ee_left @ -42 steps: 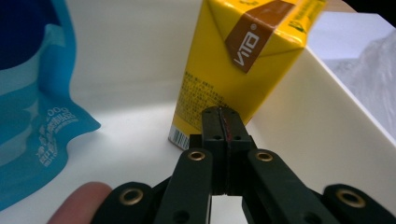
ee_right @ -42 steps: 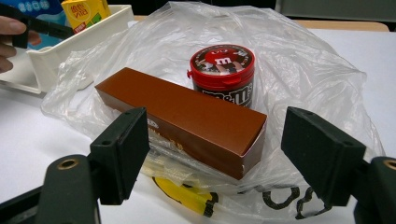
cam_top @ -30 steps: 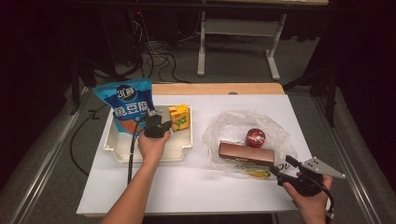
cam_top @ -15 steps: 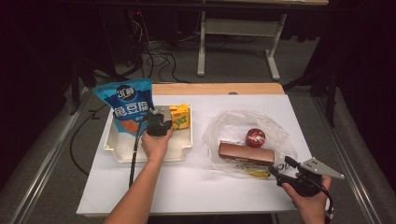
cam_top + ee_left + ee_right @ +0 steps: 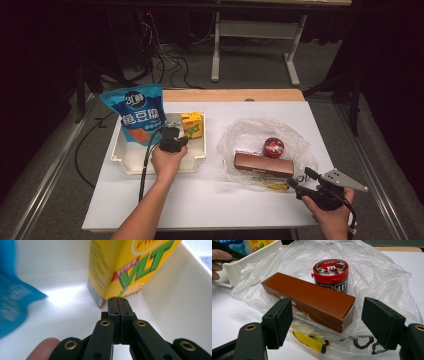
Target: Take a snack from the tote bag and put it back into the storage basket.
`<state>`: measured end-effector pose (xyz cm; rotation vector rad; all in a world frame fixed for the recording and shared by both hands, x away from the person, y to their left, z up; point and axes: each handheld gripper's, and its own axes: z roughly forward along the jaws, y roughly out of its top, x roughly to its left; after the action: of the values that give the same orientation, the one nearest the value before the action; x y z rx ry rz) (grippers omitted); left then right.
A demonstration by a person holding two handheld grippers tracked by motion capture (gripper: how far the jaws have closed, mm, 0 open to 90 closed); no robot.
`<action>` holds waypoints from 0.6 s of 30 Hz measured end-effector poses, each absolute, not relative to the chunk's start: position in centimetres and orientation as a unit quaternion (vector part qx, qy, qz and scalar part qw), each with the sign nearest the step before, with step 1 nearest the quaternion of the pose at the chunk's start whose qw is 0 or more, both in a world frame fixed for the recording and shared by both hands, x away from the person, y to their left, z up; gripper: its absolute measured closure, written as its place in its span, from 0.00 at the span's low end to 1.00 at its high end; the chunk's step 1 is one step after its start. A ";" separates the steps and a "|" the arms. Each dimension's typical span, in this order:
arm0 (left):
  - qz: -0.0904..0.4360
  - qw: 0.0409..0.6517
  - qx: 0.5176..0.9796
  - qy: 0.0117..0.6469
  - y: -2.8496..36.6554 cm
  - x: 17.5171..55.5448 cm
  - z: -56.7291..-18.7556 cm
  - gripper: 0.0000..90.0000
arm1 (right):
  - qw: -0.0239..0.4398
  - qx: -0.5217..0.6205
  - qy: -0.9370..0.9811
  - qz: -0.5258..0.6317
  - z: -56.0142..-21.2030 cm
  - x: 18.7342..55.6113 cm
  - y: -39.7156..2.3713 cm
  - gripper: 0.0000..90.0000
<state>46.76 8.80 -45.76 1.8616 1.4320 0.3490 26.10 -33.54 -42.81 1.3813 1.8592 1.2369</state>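
My left gripper is shut with nothing in it, its tips low inside the white tray, just short of the yellow drink carton that stands at the tray's far right corner. A blue snack bag leans in the tray's left side. My right gripper stands open near the front right, apart from the brown box. The box lies on a clear plastic bag. Behind it stands a red-lidded candy tub. The open right gripper has its jaws wider than the box's near end.
White paper covers the table, with a wooden strip along its far edge. The plastic bag carries a yellow and black print near my right gripper. Beyond the table are a dark floor, cables and a table frame.
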 end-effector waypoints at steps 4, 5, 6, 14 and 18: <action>0.131 0.378 0.717 0.571 8.7 47.4 -46.0 1.00 | 0.254 0.512 0.684 0.454 -42.8 26.1 -33.6 0.29; 0.128 0.379 0.717 0.572 8.7 47.5 -46.0 1.00 | 0.255 0.511 0.684 0.454 -42.9 26.1 -33.6 0.29; 0.126 0.380 0.715 0.572 8.5 47.6 -46.1 1.00 | 0.256 0.511 0.684 0.453 -42.9 26.1 -33.7 0.29; 0.128 0.396 0.718 0.558 7.7 47.4 -46.0 1.00 | 0.255 0.512 0.684 0.452 -43.0 26.2 -33.8 0.29; 0.163 0.398 0.703 0.566 8.4 46.7 -45.3 1.00 | 0.255 0.513 0.683 0.453 -42.9 26.1 -33.8 0.29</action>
<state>46.66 8.44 -45.30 1.7805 1.4336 0.4135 26.14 -33.79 -42.94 1.3939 1.8533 1.2312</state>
